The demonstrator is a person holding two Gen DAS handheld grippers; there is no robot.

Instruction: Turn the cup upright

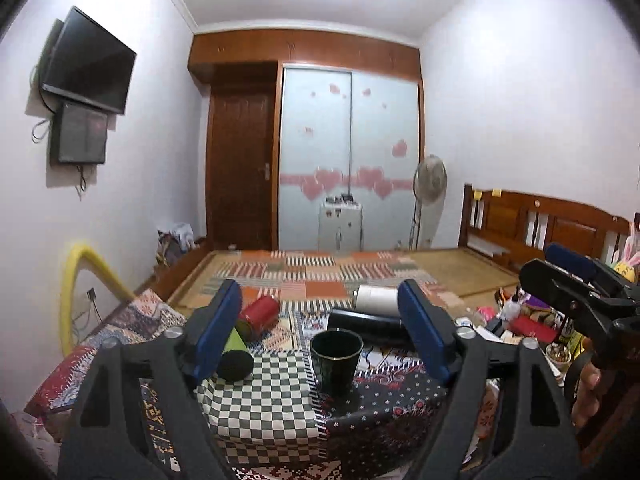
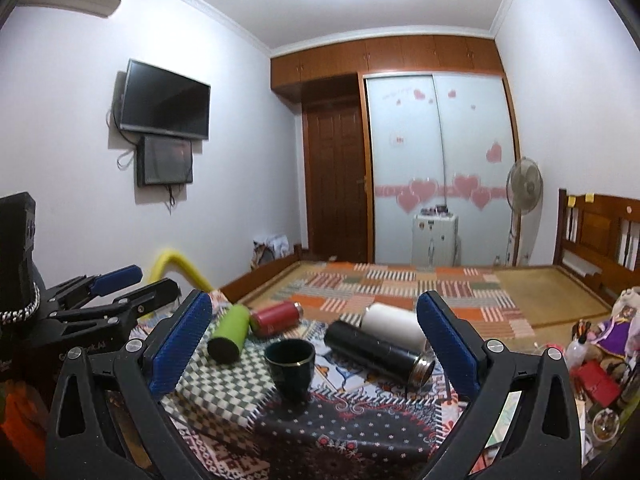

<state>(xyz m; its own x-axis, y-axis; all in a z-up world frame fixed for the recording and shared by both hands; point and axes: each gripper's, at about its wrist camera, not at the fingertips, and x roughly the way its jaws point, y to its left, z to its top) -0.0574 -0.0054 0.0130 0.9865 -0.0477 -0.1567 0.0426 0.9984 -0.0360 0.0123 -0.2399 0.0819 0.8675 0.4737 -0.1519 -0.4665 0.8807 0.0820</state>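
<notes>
My left gripper (image 1: 320, 334) and right gripper (image 2: 314, 340) are wide apart, holding nothing, with the dark cup (image 1: 336, 361) standing up between them, no words on it.

- One dark cup (image 2: 290, 368) is standing upright.
- Four bottles are lying down: green (image 2: 230, 334), red (image 2: 276, 317), black (image 2: 378, 352), white (image 2: 394, 322).
- Two screens (image 2: 164, 100) are hanging on the wall.

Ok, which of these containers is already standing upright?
Only the dark green cup, mouth up on the patterned cloth. The green, red, white and black bottles all lie on their sides.
</notes>
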